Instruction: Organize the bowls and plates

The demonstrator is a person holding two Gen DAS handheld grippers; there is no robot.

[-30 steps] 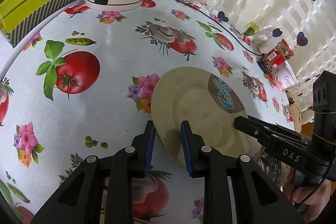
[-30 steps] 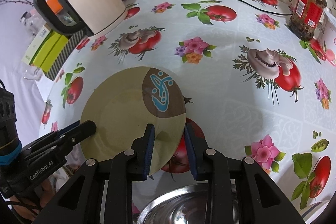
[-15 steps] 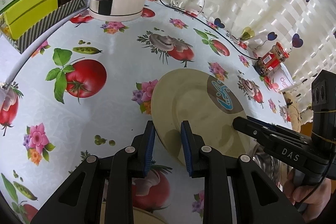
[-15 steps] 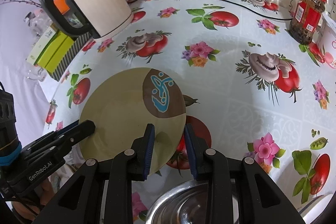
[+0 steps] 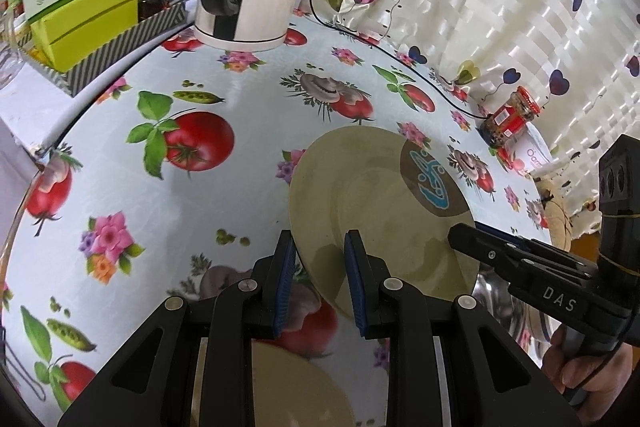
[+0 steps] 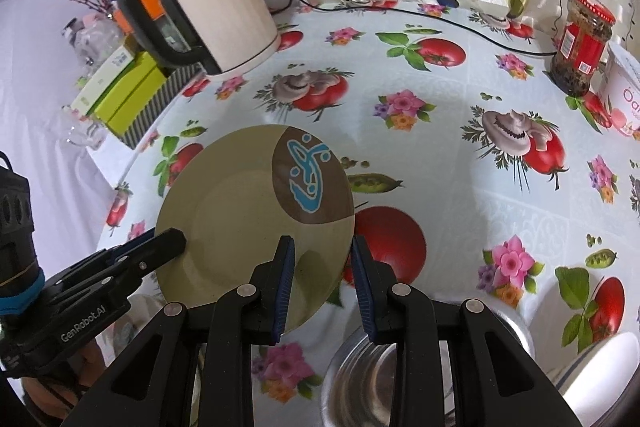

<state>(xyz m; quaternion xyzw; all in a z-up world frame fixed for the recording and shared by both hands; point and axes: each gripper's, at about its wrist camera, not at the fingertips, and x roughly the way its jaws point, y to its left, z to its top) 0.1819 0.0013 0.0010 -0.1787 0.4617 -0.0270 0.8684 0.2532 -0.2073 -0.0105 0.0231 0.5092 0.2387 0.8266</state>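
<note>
Olive plate [image 5: 372, 211] being carried, clamped at opposite rims by left gripper [image 5: 320, 279] and right gripper [image 6: 322, 283], possibly slipping onto steel bowl [image 6: 400, 371] if tilting.

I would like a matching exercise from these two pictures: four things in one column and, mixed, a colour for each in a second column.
Things:
1. plate
2. kettle
3. jar
4. bowl

Colours:
a. shiny metal
b. red lid and label
c. cream body, black handle
d. olive with a brown patch and blue mark

Pairs: 1-d, 2-c, 3-b, 4-a
</note>
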